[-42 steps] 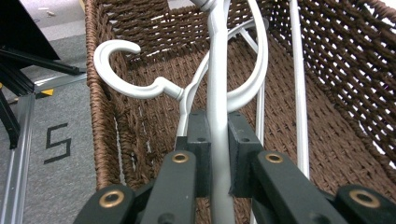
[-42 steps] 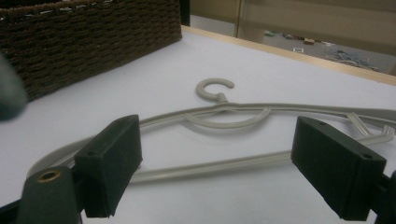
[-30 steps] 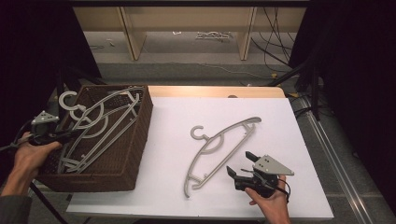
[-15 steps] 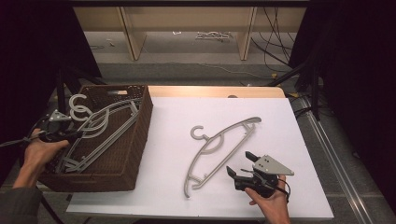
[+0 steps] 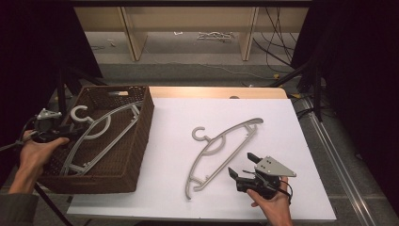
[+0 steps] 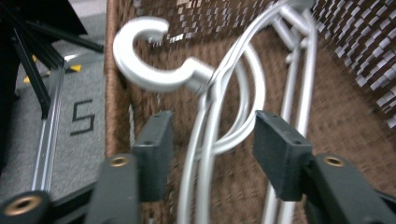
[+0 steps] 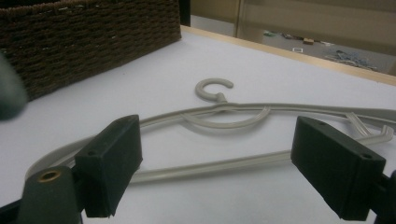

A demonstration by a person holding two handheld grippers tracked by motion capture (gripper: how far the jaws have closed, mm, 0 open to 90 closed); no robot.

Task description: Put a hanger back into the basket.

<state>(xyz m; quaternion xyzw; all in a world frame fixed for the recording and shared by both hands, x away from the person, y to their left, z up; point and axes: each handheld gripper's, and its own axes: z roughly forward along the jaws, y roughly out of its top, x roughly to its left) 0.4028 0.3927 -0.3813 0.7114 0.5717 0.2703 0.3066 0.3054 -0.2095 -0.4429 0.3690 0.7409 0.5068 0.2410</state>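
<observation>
As left gripper (image 6: 210, 144) jaws just opened, hanger (image 6: 205, 112) lies between them.

You are working under light falling from above: the white table (image 5: 282, 122) is glowing evenly while both frame sides are sinking into black. In the left gripper view the hanger hook (image 6: 149, 70) is smearing with blur. In the right gripper view the near jaws are looking soft.

Basket wall (image 5: 141, 136) blocks left; white tabletop (image 5: 291, 117) open
</observation>
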